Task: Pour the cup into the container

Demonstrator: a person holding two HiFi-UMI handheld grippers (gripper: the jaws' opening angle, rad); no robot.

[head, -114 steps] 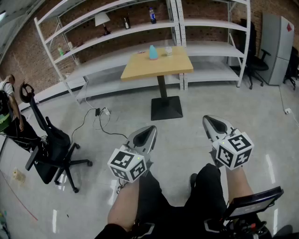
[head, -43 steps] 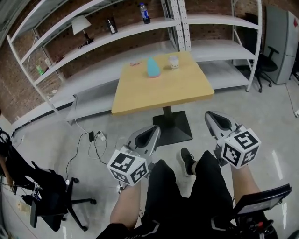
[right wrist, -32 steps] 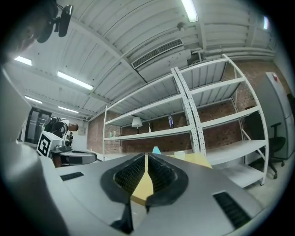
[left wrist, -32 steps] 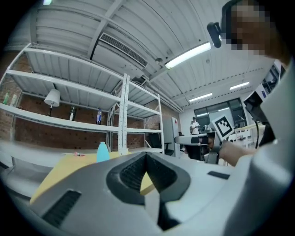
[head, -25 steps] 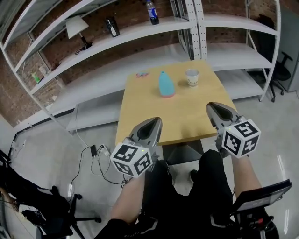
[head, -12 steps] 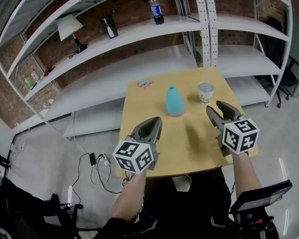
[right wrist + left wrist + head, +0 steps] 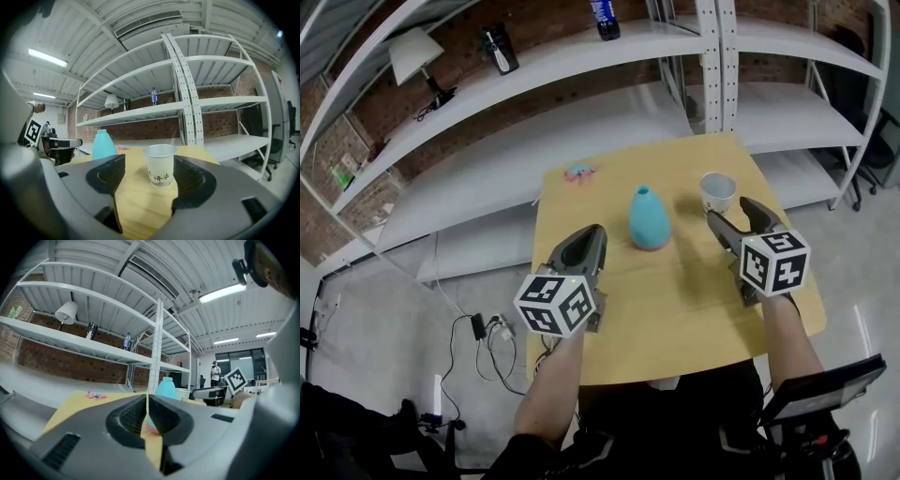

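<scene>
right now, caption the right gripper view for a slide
Right gripper, fingers just opening, faces the untouched paper cup ahead; teal container stands left.

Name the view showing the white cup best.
Right gripper view: the cup stands close and whole, print facing us. Head view shows it small, from above; left gripper view, only part, beside the blue vase.

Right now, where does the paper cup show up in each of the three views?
Head view: paper cup at upper right, near the table's far right corner.
Left gripper view: right of centre, just right of the blue container.
Right gripper view: dead centre.
Shared landmark: the blue container, left of the paper cup in all three.
</scene>
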